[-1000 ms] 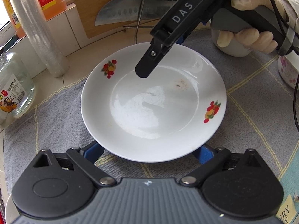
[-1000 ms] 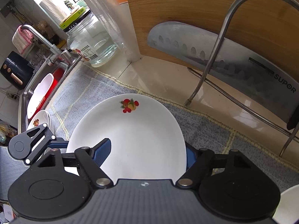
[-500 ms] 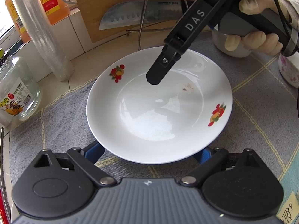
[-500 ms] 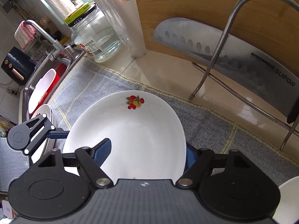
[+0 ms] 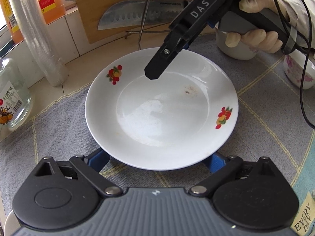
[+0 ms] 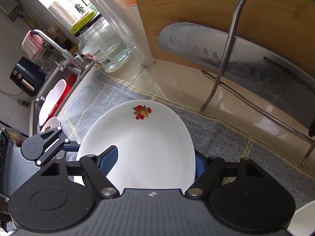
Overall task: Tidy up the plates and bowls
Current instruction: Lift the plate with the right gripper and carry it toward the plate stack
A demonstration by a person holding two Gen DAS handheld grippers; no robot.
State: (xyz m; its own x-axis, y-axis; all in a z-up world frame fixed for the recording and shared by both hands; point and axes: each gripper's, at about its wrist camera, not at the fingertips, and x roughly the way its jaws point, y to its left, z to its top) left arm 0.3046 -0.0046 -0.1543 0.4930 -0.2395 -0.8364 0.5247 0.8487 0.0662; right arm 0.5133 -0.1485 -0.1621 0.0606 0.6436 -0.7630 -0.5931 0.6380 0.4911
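Left wrist view, white fruit-print plate (image 5: pixel 161 116) on grey cloth (image 5: pixel 59 135) over the tabletop, left gripper (image 5: pixel 157 160) fingers spreading wide either side of its near rim, right gripper (image 6: pixel 155 161) fingers closing across its far rim, pads not clearly pressing.

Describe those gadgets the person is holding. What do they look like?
Each is a black scissor-like linkage with silver pivots, a ribbed grey body and blue finger pads. The right gripper carries white "DAS" lettering, a grey handle and black cables; the hand wears a pale glove and light sleeve.
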